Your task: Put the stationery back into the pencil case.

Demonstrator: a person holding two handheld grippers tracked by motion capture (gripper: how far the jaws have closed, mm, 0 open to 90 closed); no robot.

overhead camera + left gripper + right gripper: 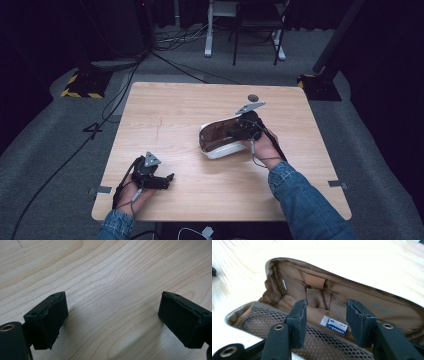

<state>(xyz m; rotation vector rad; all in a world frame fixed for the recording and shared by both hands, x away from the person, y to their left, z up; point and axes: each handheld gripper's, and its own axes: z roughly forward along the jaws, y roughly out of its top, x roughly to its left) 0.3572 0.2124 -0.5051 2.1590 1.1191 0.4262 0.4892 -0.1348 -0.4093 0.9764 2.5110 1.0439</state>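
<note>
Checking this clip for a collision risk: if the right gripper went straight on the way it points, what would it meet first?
Probably the white-and-blue eraser lying inside the open brown-lined pouch; the open right gripper frames it, though depth is unclear.

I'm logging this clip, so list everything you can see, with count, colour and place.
Pencil case: one, white outside, brown lining, open, right of table centre.
Eraser: one, white with blue sleeve, lying inside the case.
Mesh pocket: one, brown, on the case's near inner wall.
Table: one, light wood.
Chair: one, dark, beyond the table.
Floor cables: several, black.
Left gripper: one, black, jaws wide open on bare wood near the front left edge.
Right gripper: one, black, jaws open over the eraser, not touching it.
Sleeves: two, blue denim.
</note>
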